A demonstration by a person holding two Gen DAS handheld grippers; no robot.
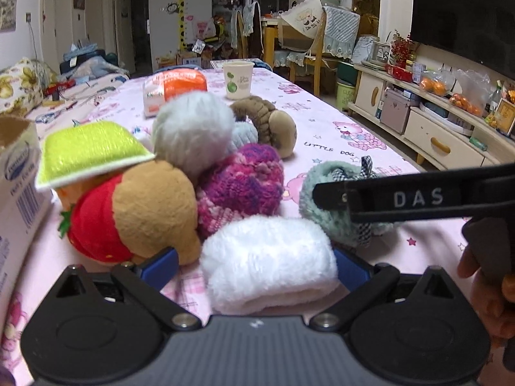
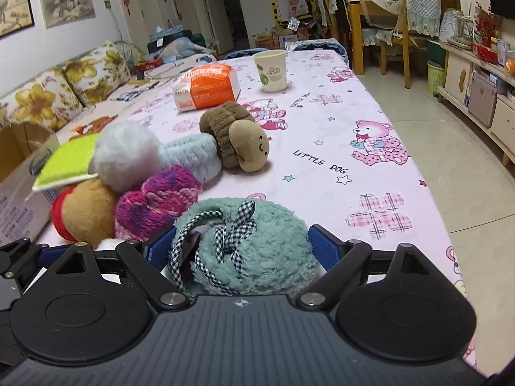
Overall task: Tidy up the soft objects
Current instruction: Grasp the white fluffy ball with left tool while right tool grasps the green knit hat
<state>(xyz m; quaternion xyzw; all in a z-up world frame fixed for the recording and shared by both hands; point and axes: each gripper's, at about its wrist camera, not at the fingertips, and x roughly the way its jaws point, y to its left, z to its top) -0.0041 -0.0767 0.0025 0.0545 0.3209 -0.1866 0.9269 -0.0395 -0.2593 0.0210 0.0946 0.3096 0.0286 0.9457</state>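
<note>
From the left wrist view, the left gripper [image 1: 254, 265] has its blue pads spread wide on either side of a white fluffy roll [image 1: 268, 265] lying on the pink tablecloth [image 1: 338, 141], printed "LITTLE DOG"; whether they touch it is unclear, and the black arm crossing at right reads "DAS". From the right wrist view, the right gripper [image 2: 243, 249] likewise straddles a teal plush [image 2: 257, 257] with a checked ribbon, just beside the pile of soft toys [image 2: 154, 206], pads apparently not pressing it.

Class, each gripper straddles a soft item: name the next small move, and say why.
Probably close both: the left gripper brackets the fluffy white rolled cloth, the right gripper the teal fuzzy pouch with gingham ribbon, blue pads beside each, not visibly squeezing.
</note>
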